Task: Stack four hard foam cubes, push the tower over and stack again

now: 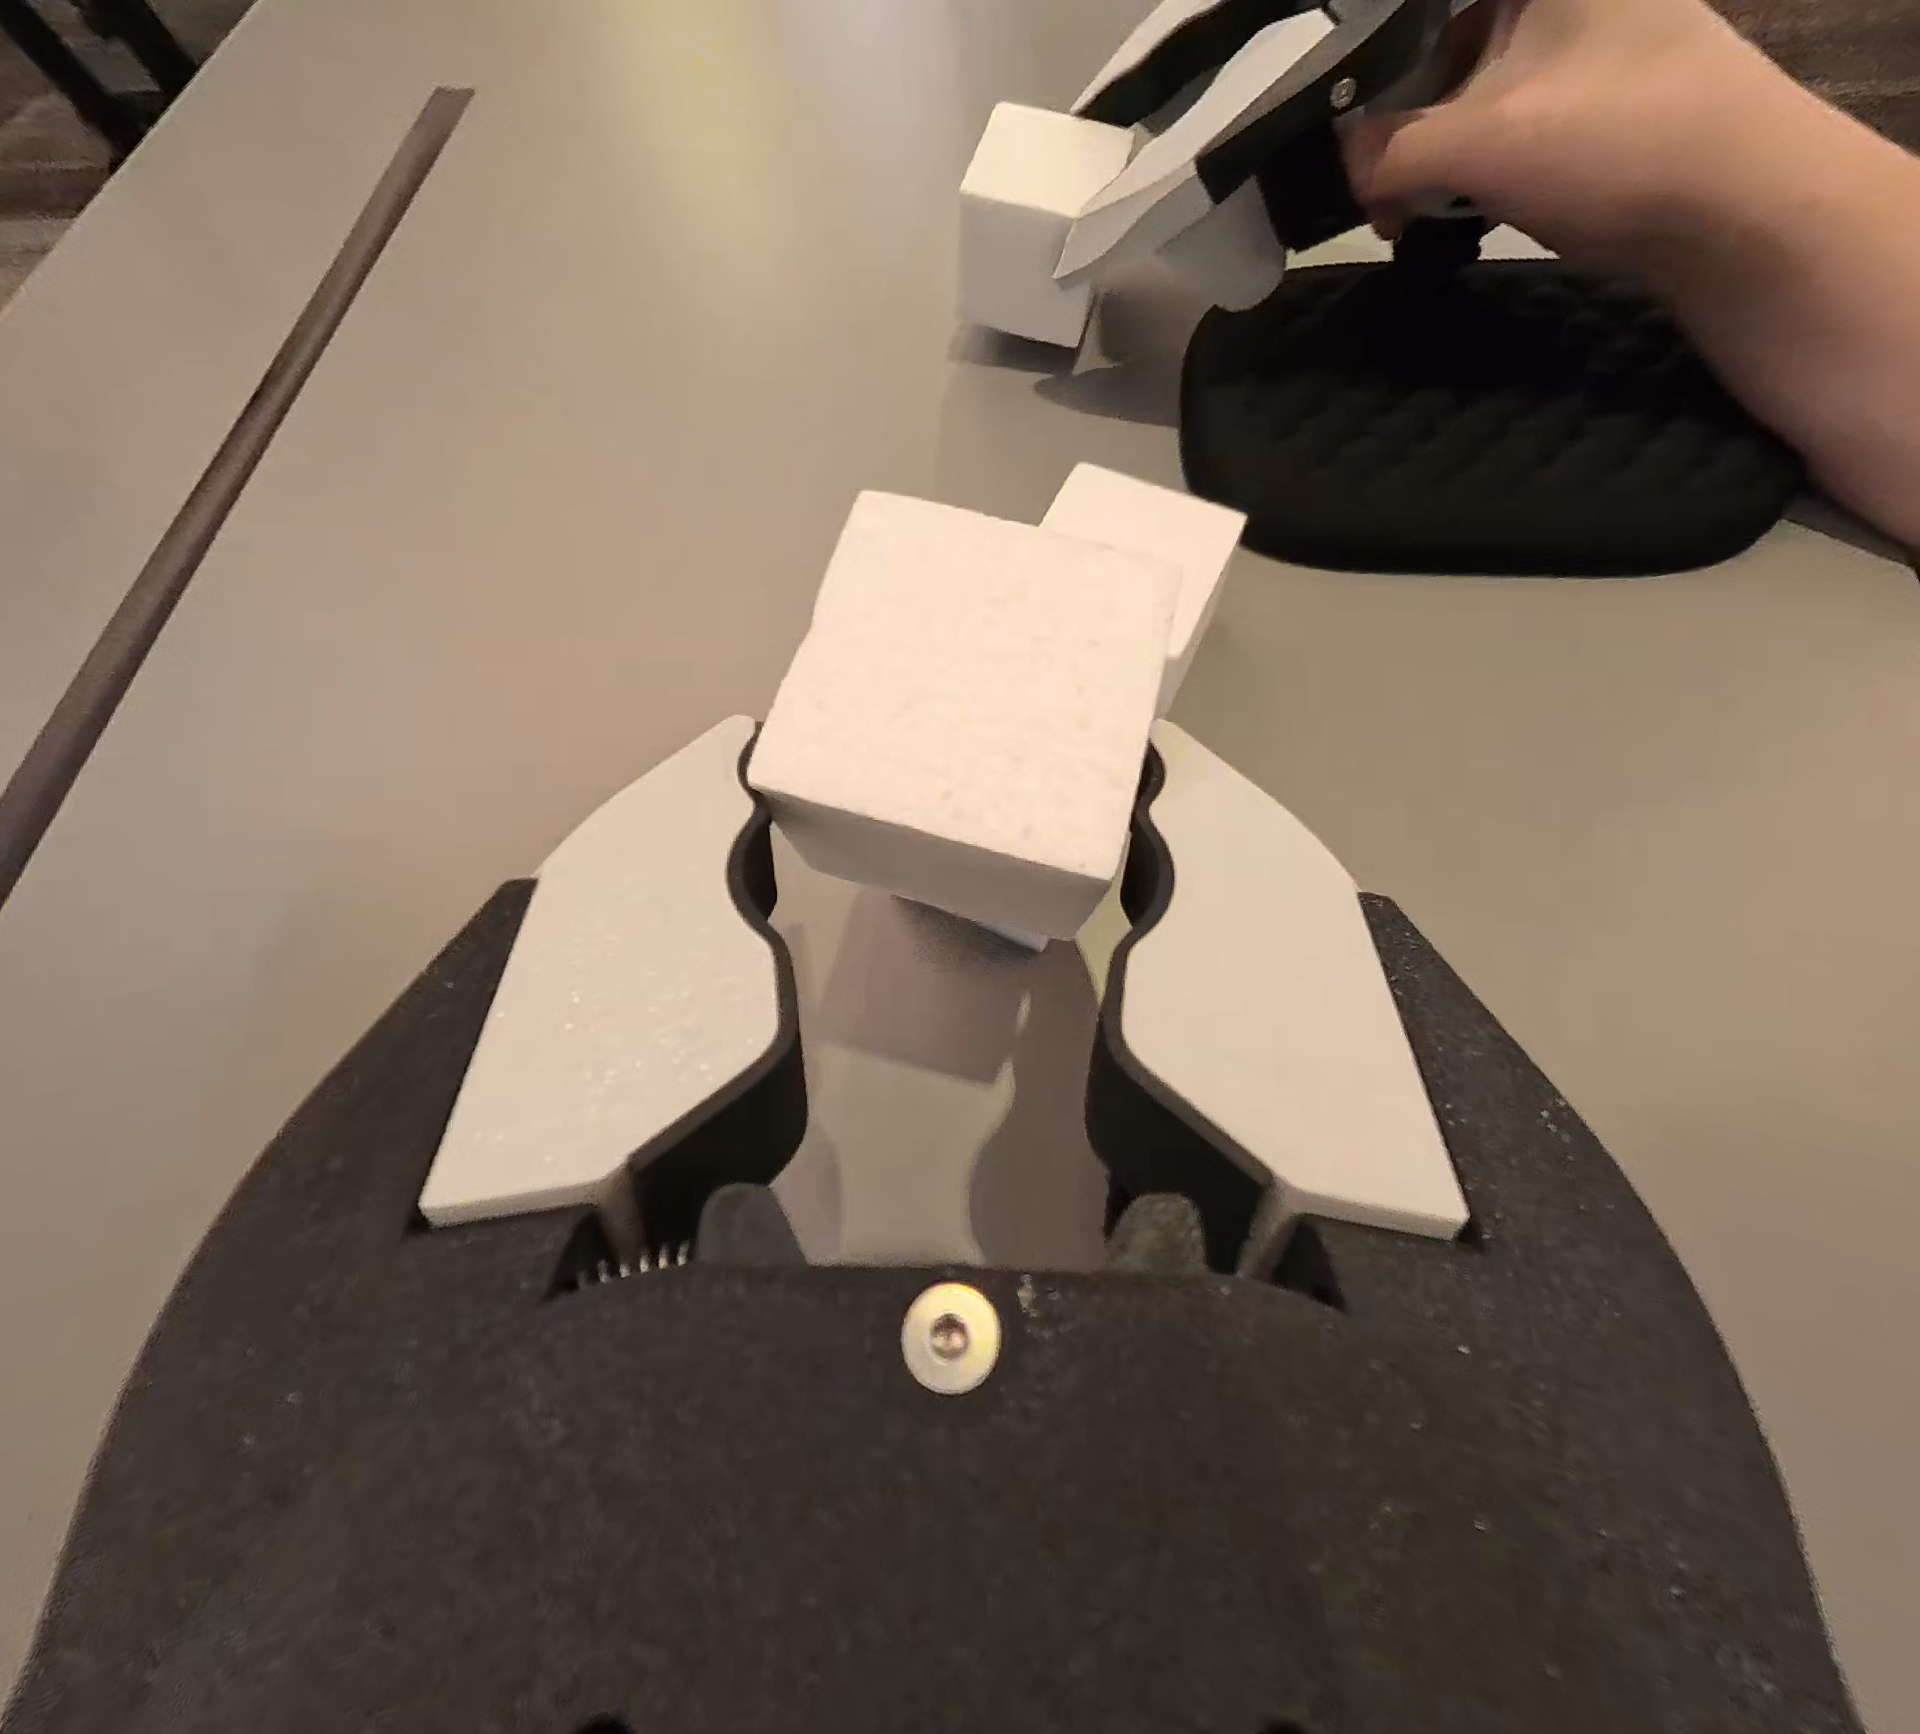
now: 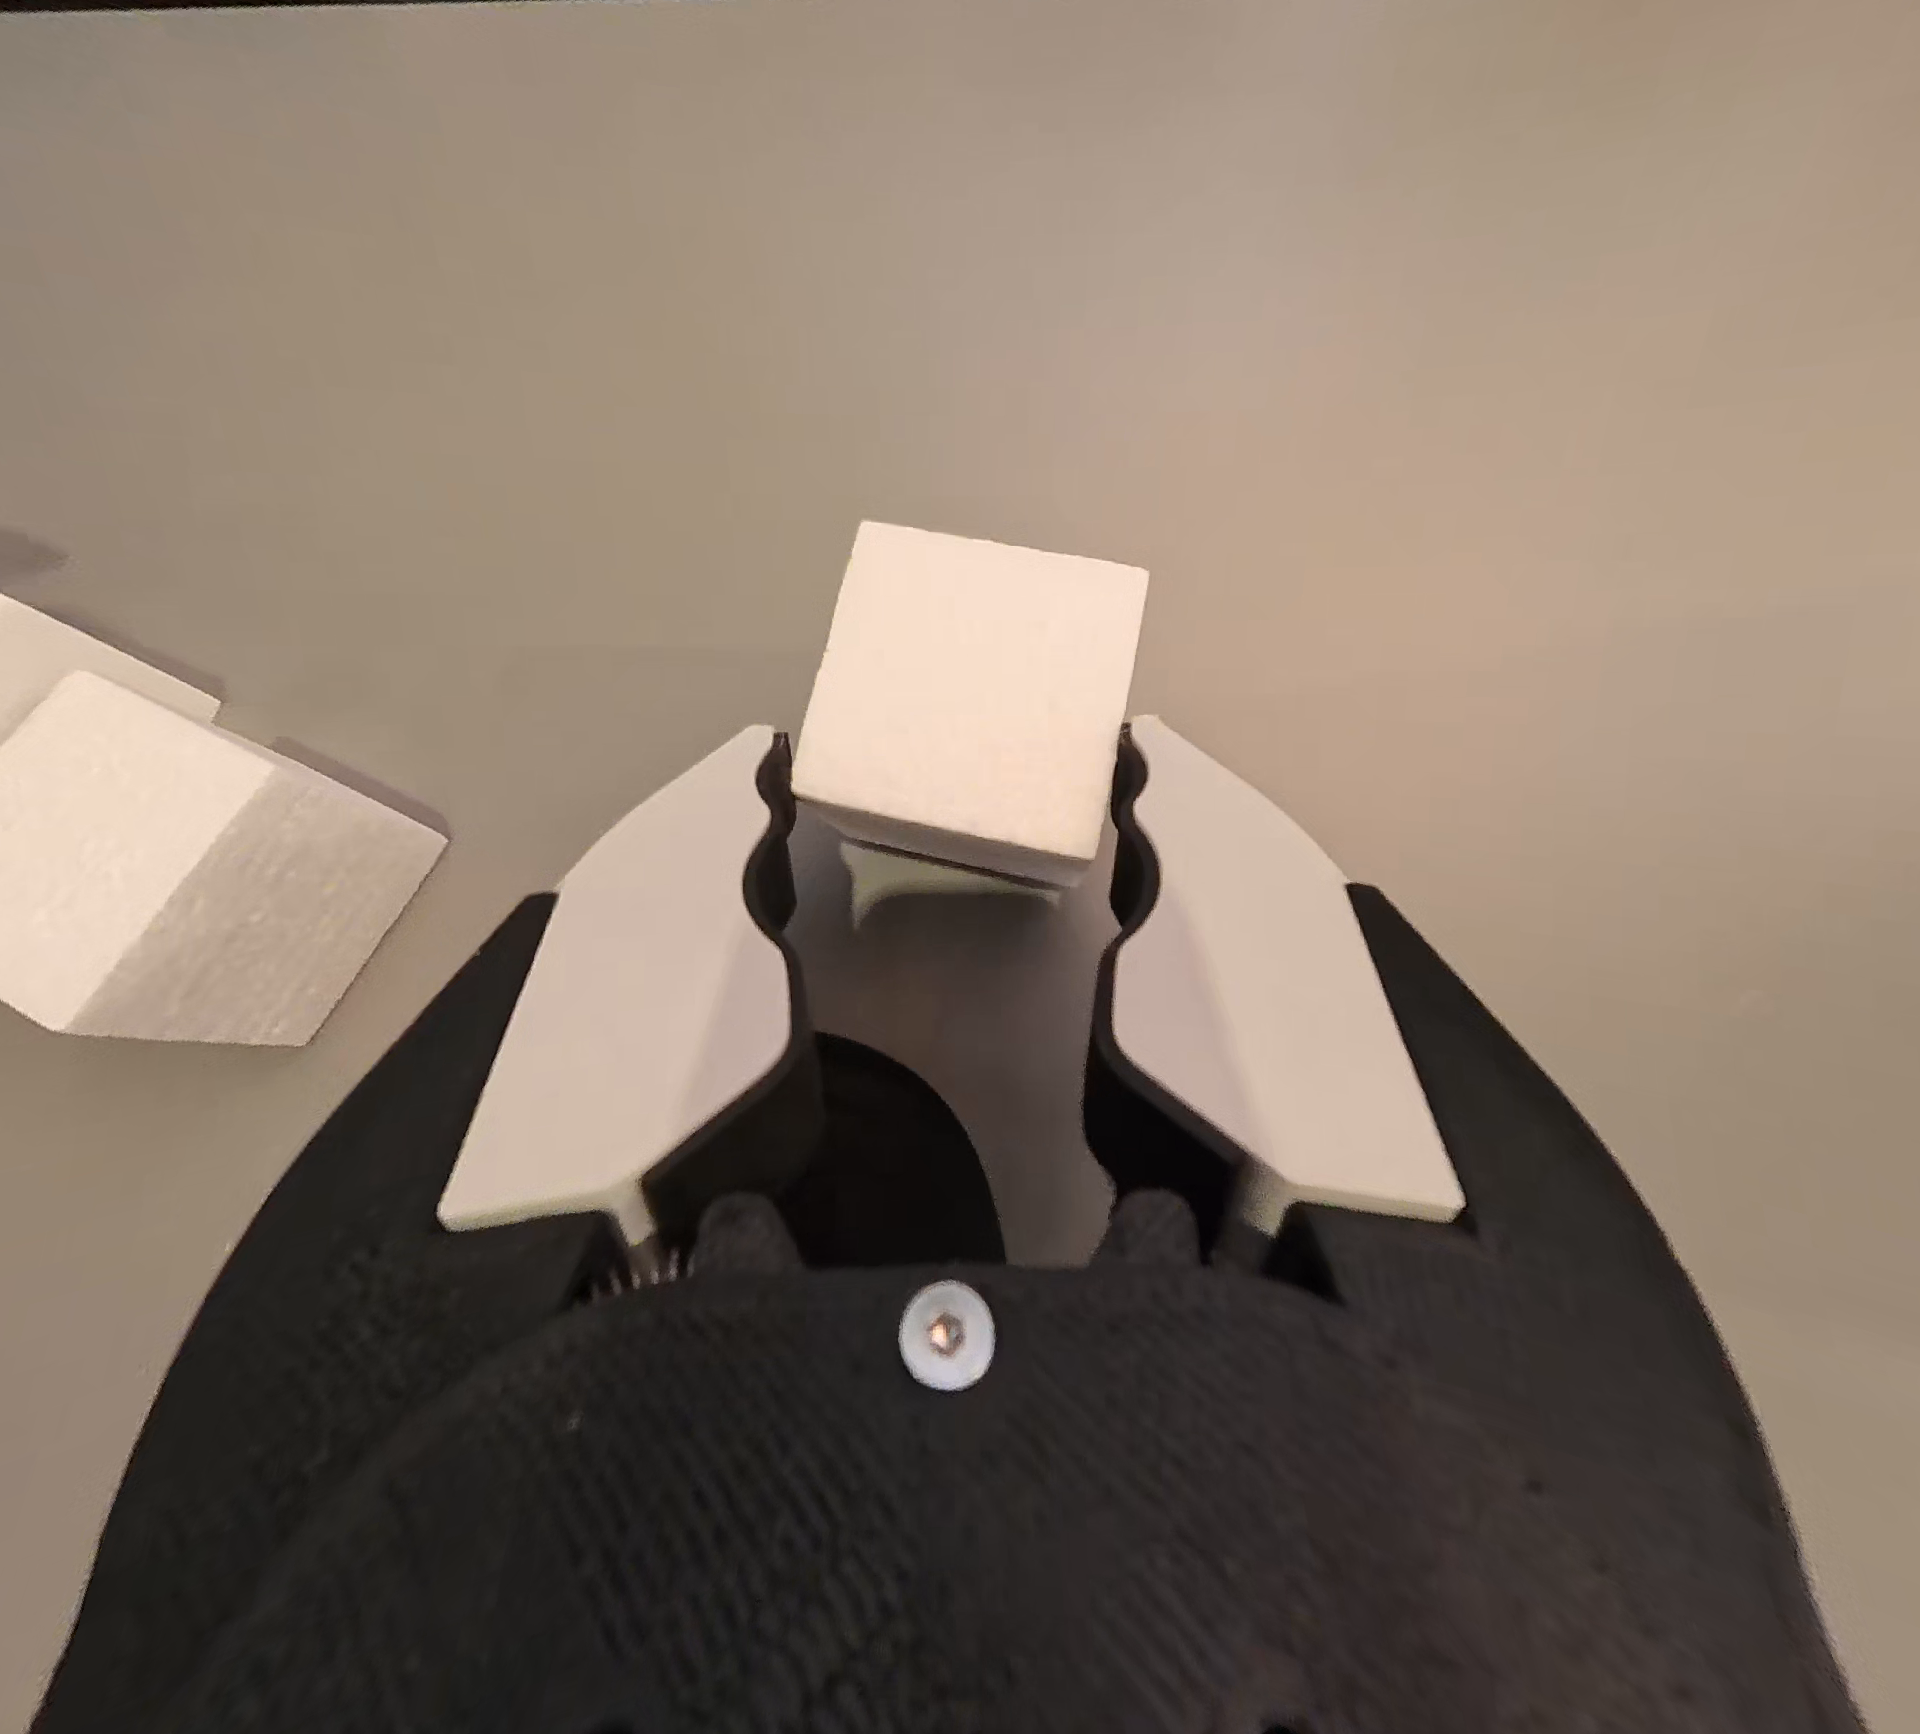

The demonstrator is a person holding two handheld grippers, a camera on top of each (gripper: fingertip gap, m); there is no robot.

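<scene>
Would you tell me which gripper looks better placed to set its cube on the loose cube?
Left, probably: the left gripper has the left-held cube directly before the loose cube on the table, whereas the right gripper has the right-held cube farther away.

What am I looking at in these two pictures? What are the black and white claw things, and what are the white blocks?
Each claw is a hand-held gripper with a camera looking along its two fingers. One picture comes from the left gripper, the other from the right gripper. In the left view you also see the right gripper farther off, held by a person's hand. Each gripper clamps a white foam cube: the left cube, the right cube. More cubes lie on the grey table: one sits behind the left cube. A black pad lies near the hand.
</scene>
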